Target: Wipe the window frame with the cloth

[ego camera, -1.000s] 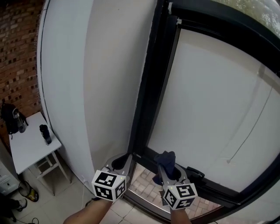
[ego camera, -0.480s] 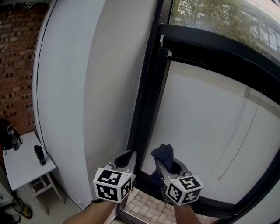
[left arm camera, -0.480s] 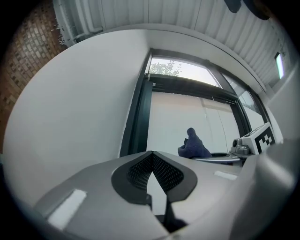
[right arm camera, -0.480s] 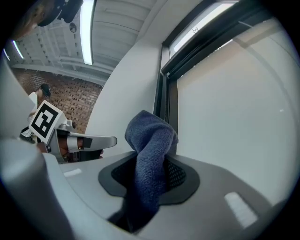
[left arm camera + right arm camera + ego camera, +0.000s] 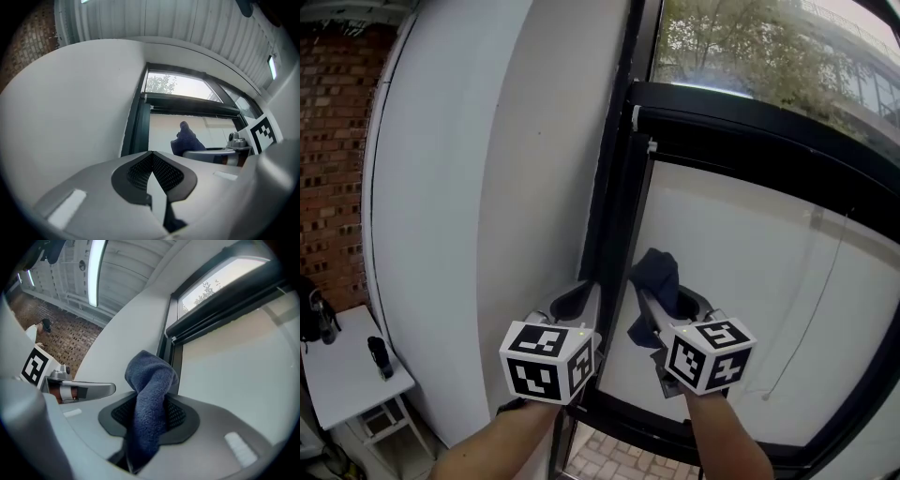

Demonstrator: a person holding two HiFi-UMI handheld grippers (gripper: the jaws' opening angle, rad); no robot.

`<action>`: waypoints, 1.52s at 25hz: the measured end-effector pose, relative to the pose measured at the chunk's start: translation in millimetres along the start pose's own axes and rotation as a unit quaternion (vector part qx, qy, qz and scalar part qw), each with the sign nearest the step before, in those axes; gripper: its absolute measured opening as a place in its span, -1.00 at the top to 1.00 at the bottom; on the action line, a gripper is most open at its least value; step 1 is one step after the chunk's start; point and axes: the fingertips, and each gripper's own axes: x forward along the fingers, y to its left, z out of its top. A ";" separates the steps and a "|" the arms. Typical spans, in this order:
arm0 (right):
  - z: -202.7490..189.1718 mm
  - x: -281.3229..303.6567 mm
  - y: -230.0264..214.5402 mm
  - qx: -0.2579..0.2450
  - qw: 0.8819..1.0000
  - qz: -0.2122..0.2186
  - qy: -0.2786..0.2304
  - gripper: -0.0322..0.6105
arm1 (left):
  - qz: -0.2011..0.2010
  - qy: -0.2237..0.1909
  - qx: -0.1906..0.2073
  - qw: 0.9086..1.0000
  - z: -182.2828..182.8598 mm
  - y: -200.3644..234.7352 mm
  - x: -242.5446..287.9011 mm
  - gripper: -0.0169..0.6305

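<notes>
A dark blue cloth (image 5: 655, 274) (image 5: 149, 399) sticks up from my right gripper (image 5: 664, 302) (image 5: 147, 416), which is shut on it. The cloth's top is level with the black window frame's upright bar (image 5: 617, 244), just to its right and in front of the white blind. My left gripper (image 5: 578, 300) (image 5: 153, 171) is shut with nothing in it, held beside the right one, in front of the frame's upright (image 5: 134, 126). The frame's horizontal top bar (image 5: 750, 122) (image 5: 220, 303) runs above the blind. In the left gripper view the cloth (image 5: 186, 139) shows at the right.
A white wall (image 5: 487, 187) curves away at the left. A white roller blind (image 5: 750, 281) with a hanging cord (image 5: 811, 291) covers the pane. Trees show through the glass above. A small white table (image 5: 347, 361) with a dark bottle stands low at the left by a brick wall.
Both grippers have risen along the frame's upright, the cloth with the right one. The view has tilted up: floor tiles drop out, the upper pane and trees come in.
</notes>
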 end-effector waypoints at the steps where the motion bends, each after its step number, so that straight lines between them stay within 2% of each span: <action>1: 11.3 4.5 -3.3 -0.005 1.000 -0.006 -0.006 0.50 | 0.000 -0.003 0.002 1.000 6.3 1.1 4.3 0.97; 7: 83.4 38.1 -9.0 -0.039 0.999 -0.011 -0.031 0.50 | -0.001 -0.021 -0.013 1.000 46.7 8.3 32.0 0.97; 11: 123.4 55.3 -8.5 -0.062 0.997 -0.005 -0.050 0.50 | 0.003 -0.044 0.006 0.999 79.3 10.2 48.2 0.97; 16: 170.5 76.4 -18.9 -0.064 0.994 -0.031 -0.078 0.51 | 0.008 -0.046 0.014 0.999 93.7 18.2 64.4 0.97; 19: 190.9 91.3 -26.2 -0.092 0.990 -0.056 -0.089 0.51 | 0.012 -0.044 0.024 0.999 95.5 24.3 70.3 0.97; 23: 211.4 109.2 -41.0 -0.120 0.984 -0.091 -0.094 0.51 | 0.002 -0.052 0.024 0.998 103.6 27.4 74.8 0.97; 27: 225.8 126.8 -45.7 -0.118 0.983 -0.099 -0.099 0.52 | -0.030 -0.073 0.001 0.997 117.8 20.9 76.3 0.97; 31: 229.8 144.7 -41.8 -0.116 0.985 -0.095 -0.088 0.52 | -0.033 -0.077 0.019 0.996 129.3 21.6 80.9 0.97; 35: 228.2 155.2 -50.3 -0.105 0.986 -0.107 -0.075 0.53 | -0.041 -0.070 0.005 0.997 130.1 21.9 87.0 0.97; 38: 228.6 154.5 -58.7 -0.090 0.986 -0.117 -0.077 0.53 | -0.047 -0.070 0.014 0.996 128.9 18.2 87.3 0.97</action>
